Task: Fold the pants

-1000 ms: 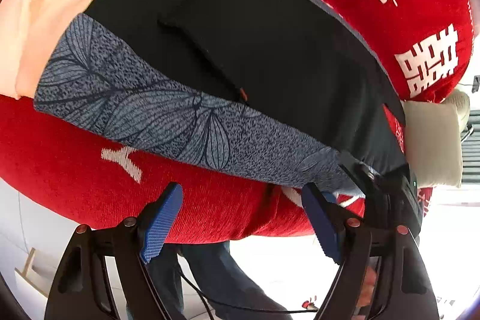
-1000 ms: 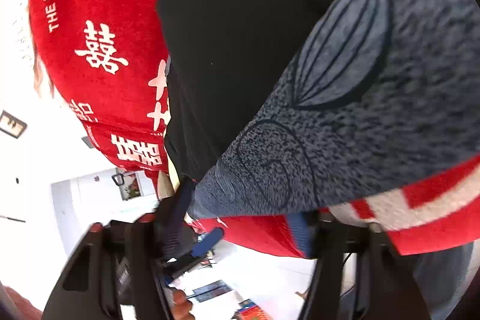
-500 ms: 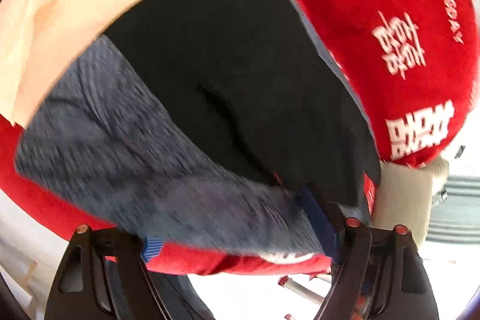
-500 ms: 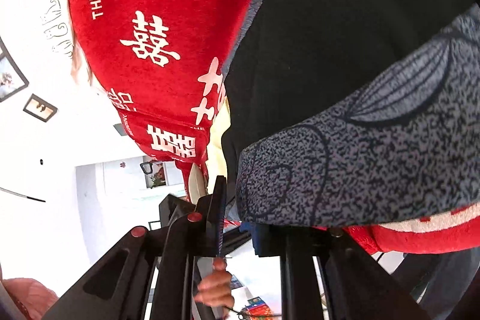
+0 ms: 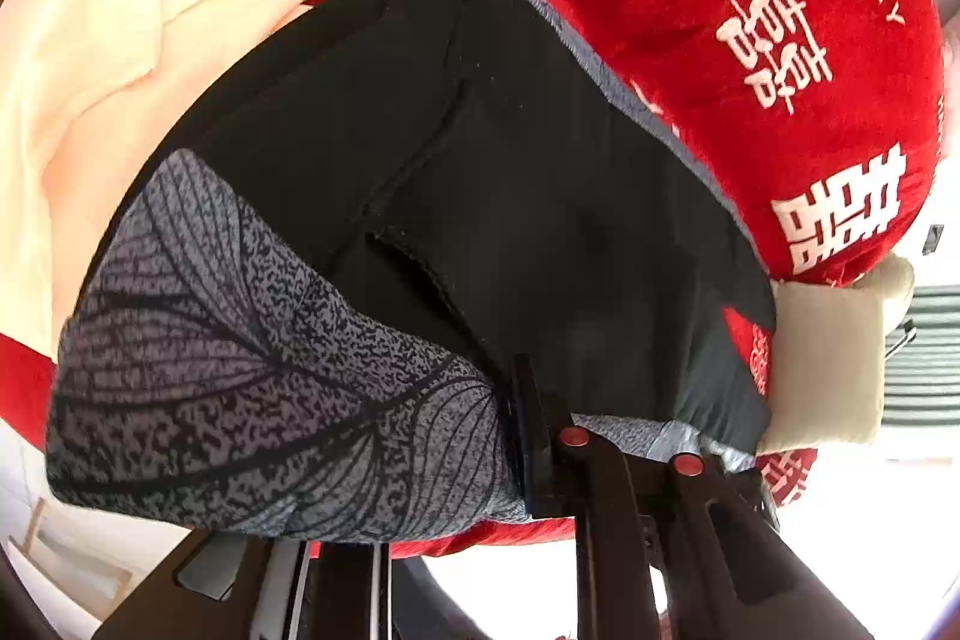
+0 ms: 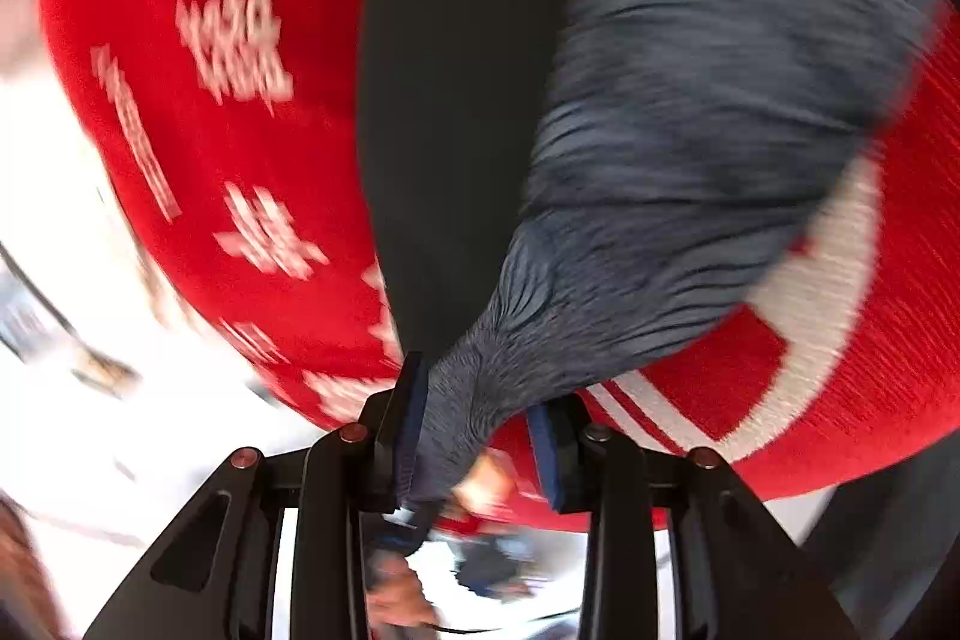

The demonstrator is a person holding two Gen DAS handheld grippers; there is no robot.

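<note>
The pants [image 5: 480, 172] are black with a grey leaf-print waistband [image 5: 240, 388] and lie on a red blanket [image 5: 750, 10]. In the left wrist view my left gripper [image 5: 456, 466] is shut on the waistband; the cloth covers the left finger, and the right finger [image 5: 528, 436] presses its edge. In the blurred right wrist view the grey waistband [image 6: 690, 130] bunches down into my right gripper [image 6: 480, 436], whose blue pads [image 6: 411, 424] pinch it. Black pants fabric [image 6: 456, 100] runs up behind it.
The red blanket with white characters [image 6: 210, 130] covers the bed. A cream blanket [image 5: 120, 40] lies at the left of the pants. A beige pillow [image 5: 828, 358] sits at the bed's right edge. White floor shows below.
Both grippers have closed on the waistband. The left moved in from the bed's edge and clamped the cloth. The right pulls its end, which now bunches between the pads.
</note>
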